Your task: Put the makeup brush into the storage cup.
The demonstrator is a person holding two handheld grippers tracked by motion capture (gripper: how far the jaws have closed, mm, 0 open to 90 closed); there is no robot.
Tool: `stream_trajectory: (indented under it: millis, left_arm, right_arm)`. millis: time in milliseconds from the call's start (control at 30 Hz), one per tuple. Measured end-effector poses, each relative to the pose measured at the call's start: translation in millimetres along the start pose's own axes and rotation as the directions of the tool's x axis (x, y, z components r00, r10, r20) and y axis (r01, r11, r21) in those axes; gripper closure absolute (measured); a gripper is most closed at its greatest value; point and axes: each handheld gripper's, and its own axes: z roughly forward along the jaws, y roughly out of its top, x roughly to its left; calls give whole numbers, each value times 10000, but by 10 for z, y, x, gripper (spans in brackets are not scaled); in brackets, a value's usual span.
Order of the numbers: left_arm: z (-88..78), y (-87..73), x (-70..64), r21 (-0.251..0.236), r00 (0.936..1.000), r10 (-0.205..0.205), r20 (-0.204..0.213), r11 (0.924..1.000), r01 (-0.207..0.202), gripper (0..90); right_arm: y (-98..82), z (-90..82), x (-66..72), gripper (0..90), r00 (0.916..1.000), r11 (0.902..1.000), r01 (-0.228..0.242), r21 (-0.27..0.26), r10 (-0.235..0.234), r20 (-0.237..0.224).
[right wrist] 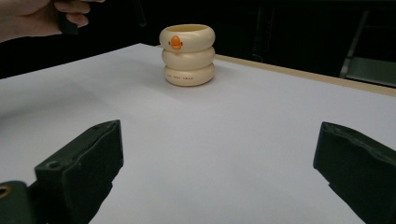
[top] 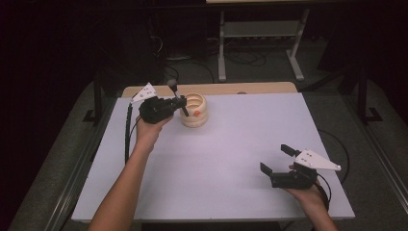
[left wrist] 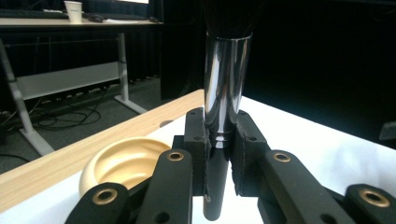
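A cream holder [top: 195, 110] made of three stacked rings, with an orange mark on its side, stands at the back of the white table [top: 226, 154]. My left gripper [top: 180, 103] hovers just left of the holder's rim, shut on a brush [top: 177, 94] that points upward. In the left gripper view the brush's chrome ferrule [left wrist: 226, 79] rises between the jaws of the left gripper [left wrist: 219, 135], black bristles on top, and the holder [left wrist: 123, 161] sits lower left. My right gripper [top: 276, 159] rests open near the front right. The right gripper [right wrist: 219, 163] view faces the holder [right wrist: 187, 55].
A wooden strip [top: 250, 88] runs along the table's far edge. Beyond it stand a white desk frame [top: 260, 29] and floor cables. A paper cup [left wrist: 73, 10] sits on a distant desk. The person's left hand [right wrist: 32, 16] shows at the upper left of the right gripper view.
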Motion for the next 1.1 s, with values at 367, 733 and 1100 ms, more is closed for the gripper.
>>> stream_trajectory:
  millis: [367,733,1100]
  left_arm:
    - [142,77,76,14,9985,335,-441,9994,-335,785]
    - [247,79,140,-95,9938,411,-1038,9991,-423,785]
    - [363,-25,222,151,9887,260,-1475,9996,-240,784]
  right_arm:
    - [0,-1,-5,10,10000,10000,6,-2,-6,-10]
    - [1,-4,-8,10,10000,10000,18,-41,-18,1]
    - [2,-6,-12,10,10000,10000,14,-63,-15,-10]
